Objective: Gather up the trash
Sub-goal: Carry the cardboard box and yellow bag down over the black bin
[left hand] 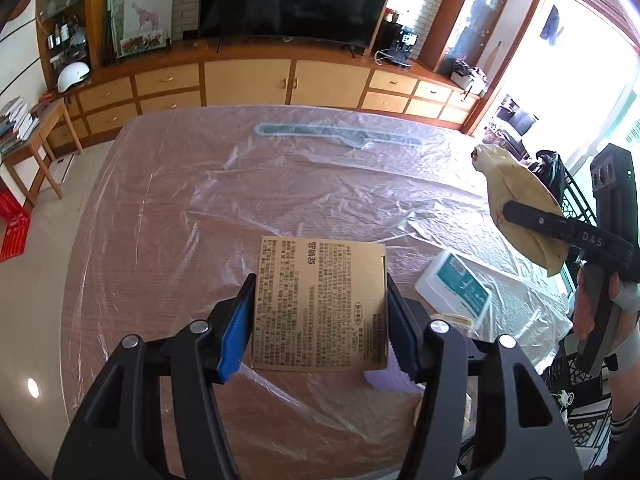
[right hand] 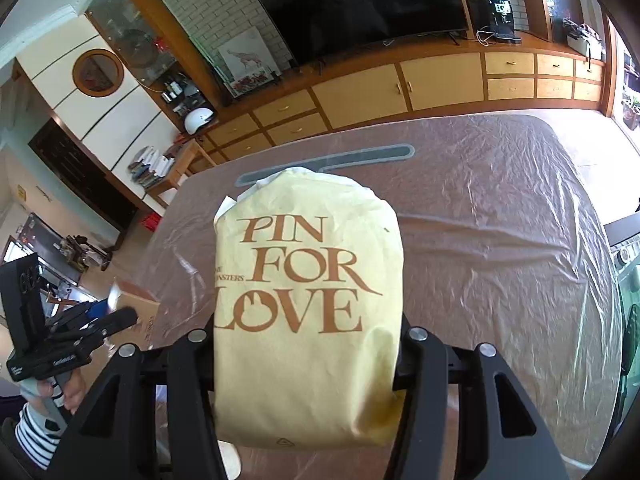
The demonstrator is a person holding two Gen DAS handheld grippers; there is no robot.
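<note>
My left gripper point(left hand: 320, 300) is shut on a brown cardboard box point(left hand: 320, 304) printed with small text, held just above the plastic-covered table point(left hand: 200, 208). My right gripper point(right hand: 306, 344) is shut on a yellow paper bag point(right hand: 304, 300) lettered "PIN FOR LOVE", held above the table. The bag point(left hand: 520, 208) and the right gripper point(left hand: 568, 232) also show at the right in the left wrist view. The left gripper point(right hand: 120, 316) with the box point(right hand: 136, 304) shows at the lower left in the right wrist view.
A white and green box point(left hand: 456, 284) lies on the table right of the cardboard box. A long grey strip point(left hand: 336, 134) lies under the plastic at the far side. A black bag point(left hand: 552, 172) hangs beyond the table's right edge. Cabinets and a TV point(left hand: 296, 0) stand behind.
</note>
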